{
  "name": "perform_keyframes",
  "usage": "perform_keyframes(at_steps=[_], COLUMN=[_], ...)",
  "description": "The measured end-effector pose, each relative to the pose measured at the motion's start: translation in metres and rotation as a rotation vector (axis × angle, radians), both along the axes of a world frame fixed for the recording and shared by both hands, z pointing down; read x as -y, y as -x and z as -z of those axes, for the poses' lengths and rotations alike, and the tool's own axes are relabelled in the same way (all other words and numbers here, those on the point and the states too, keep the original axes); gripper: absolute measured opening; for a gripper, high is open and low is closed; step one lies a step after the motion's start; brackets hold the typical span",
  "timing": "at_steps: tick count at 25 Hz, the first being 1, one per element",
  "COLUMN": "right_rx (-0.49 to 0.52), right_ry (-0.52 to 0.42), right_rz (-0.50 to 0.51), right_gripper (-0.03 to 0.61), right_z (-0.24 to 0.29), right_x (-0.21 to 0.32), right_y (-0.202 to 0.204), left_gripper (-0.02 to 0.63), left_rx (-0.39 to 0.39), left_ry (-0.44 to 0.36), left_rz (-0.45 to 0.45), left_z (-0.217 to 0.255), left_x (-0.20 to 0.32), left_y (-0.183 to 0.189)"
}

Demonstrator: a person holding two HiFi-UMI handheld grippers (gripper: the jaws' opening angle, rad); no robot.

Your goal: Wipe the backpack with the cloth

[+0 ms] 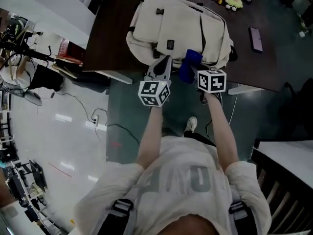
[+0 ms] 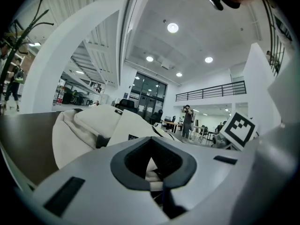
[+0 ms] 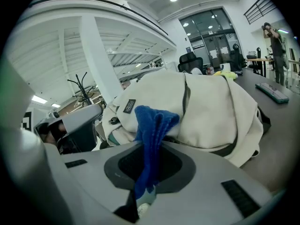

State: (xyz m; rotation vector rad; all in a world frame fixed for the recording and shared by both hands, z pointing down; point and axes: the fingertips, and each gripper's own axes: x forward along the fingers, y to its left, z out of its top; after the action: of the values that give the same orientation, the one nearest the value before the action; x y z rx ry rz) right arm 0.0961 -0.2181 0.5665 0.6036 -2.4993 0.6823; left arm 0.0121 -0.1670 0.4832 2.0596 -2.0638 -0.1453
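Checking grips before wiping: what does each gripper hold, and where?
The right gripper pinches the blue cloth by its lower end. The left gripper seems shut on a fold of the backpack, at its near edge.

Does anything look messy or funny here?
Nothing is spilled or broken. The backpack lies slumped right at the near edge of the table, and the blue cloth sticks up in a bunch from the right tongs, not spread flat.

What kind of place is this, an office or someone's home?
Probably a big open office or lab hall: a high ceiling with round lights, an upper-floor railing, and office chairs beyond the backpack.
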Motion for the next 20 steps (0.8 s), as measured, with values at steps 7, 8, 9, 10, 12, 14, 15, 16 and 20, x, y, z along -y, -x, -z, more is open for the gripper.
perform_keyframes(at_steps=[7, 8, 9, 10, 12, 14, 15, 16, 20], right_rx=[-0.054, -0.055, -0.053, -0.051, -0.048, -0.042, -0.041, -0.046, -0.074], right_ry=[-0.030, -0.031, -0.028, -0.024, -0.017, -0.011, -0.008, -0.009, -0.020], right_rz=[0.004, 0.002, -0.004, -0.010, -0.017, -0.020, -0.024, -0.030, -0.049], right_gripper=[0.043, 0.043, 0.043, 0.043, 0.043, 0.043, 0.043, 0.043, 0.043], right_z=[-0.009, -0.010, -0.011, -0.011, -0.012, -0.012, -0.013, -0.013, -0.016], right_x=[0.023, 0.024, 0.026, 0.028, 0.031, 0.034, 0.035, 0.037, 0.044], right_y=[-0.041, -0.046, -0.051, -0.056, -0.061, -0.065, -0.068, -0.071, -0.088], left_gripper=[0.002, 0.002, 0.002, 0.002, 0.002, 0.002, 0.002, 0.002, 0.002], left_rx=[-0.009, -0.012, -0.014, -0.015, -0.016, -0.018, -0.018, -0.018, -0.018], left_ry=[0.006, 0.008, 0.010, 0.013, 0.014, 0.014, 0.014, 0.015, 0.021], left_rz=[-0.002, -0.003, -0.005, -0.008, -0.012, -0.014, -0.016, -0.019, -0.022], left_z=[-0.010, -0.011, -0.013, -0.014, -0.016, -0.017, -0.017, -0.018, -0.020], left_x=[0.012, 0.013, 0.014, 0.016, 0.019, 0.022, 0.023, 0.024, 0.023], left_y=[-0.031, -0.036, -0.040, -0.044, -0.050, -0.054, -0.057, -0.059, -0.060])
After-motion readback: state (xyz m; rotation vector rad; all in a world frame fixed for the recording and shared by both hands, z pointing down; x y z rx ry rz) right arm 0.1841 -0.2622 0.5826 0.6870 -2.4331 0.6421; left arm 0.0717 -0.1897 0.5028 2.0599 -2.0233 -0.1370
